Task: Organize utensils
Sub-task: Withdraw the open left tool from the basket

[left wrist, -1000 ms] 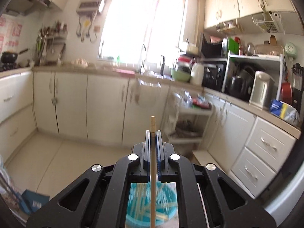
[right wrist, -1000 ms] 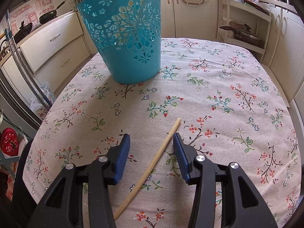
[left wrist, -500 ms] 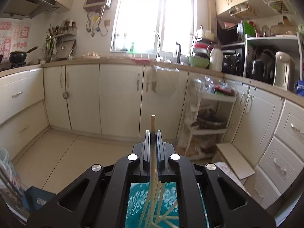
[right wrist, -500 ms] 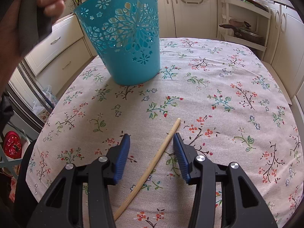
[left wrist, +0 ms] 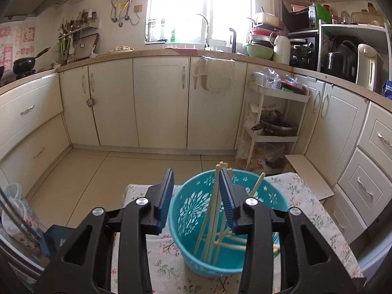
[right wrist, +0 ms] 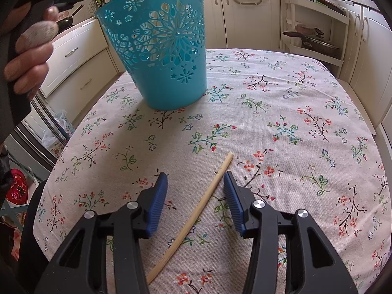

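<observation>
R gripper (right wrist: 195, 181): jaws spread, nothing clamped. A single chopstick (right wrist: 193, 215) is seen lying flat on the floral tablecloth (right wrist: 306, 112), running diagonally btwn the blue pads; its far tip pokes out just past the R pad, and the shaft sits closer to that pad than to the L one. Whether the pad touches the stick can't be told.

Step in hand (judged): pick up this last loose stick w/ R gripper.

Notes for a clean pick:
- Gripper to be shifted slightly to its right so the stick is centred btwn pads before closing; an off-centre close would likely roll it.
- Pads to be lowered onto the cloth so the thin, round stick is caught, not skated over.
- Jaw line is best turned square to the shaft; diagonal lie risks pivoting on closure.
- Cloth may bunch if pads drag.

Ahead of R gripper, well apart: teal basket (right wrist: 159, 46), upright on the cloth.

L gripper (left wrist: 196, 196): jaws apart, empty, held above the basket (left wrist: 269, 199) mouth. Below and btwn its pads, chopsticks in the basket (left wrist: 209, 220) are seen leaning against the wall, several crossed at the bottom. L hand (right wrist: 29, 56) is visible at the upper left of the R view.
</observation>
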